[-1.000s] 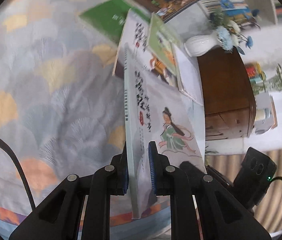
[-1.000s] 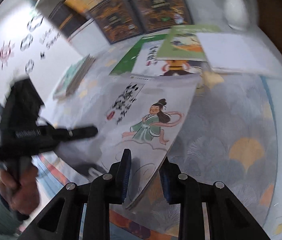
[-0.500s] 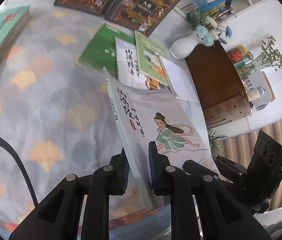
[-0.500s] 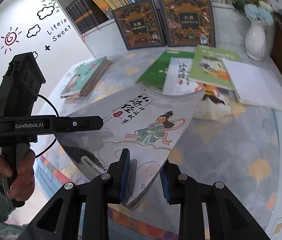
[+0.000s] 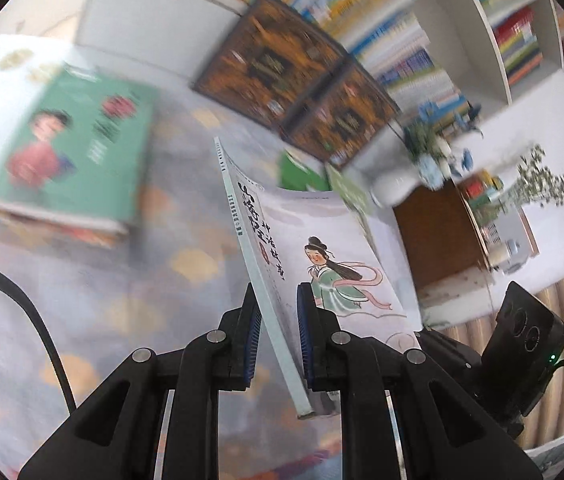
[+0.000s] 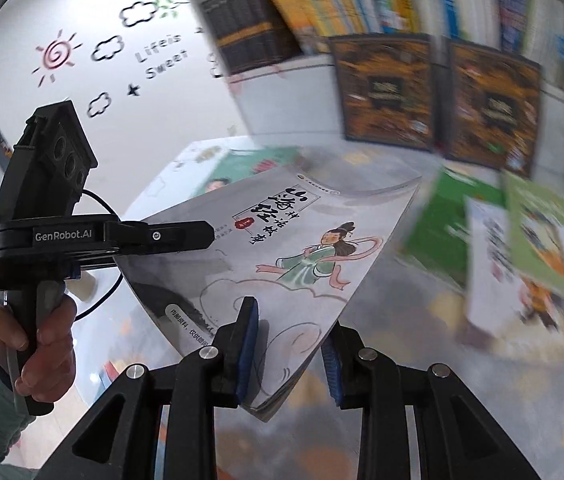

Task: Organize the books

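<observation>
My left gripper (image 5: 278,332) is nearly closed, its blue pads (image 5: 251,340) clamped on the spine edge of the book (image 5: 322,248). The spine runs away from me, up the left wrist view, so the book's long axis lies along my fingers and the cover with the green-robed figure faces right.

My right gripper (image 6: 292,344) is a little wider. The book's (image 6: 282,248) lower corner sits between its jaws; the left pad (image 6: 248,344) lies against the cover, while the right pad (image 6: 330,360) sits at the underside of the bowed pages, and I cannot tell if it presses there. The grip looks like a light hold on that corner.

The book hangs in the air between both grippers, above the patterned cloth (image 5: 94,300), tilted with its cover sagging. In the right wrist view my left gripper (image 6: 202,236) reaches in from the left onto the book's near edge, my hand (image 6: 38,340) around its handle.

A green book (image 5: 70,152) lies flat on the cloth to the left; two dark books (image 6: 434,96) lean against the shelf (image 5: 462,32) beyond.
</observation>
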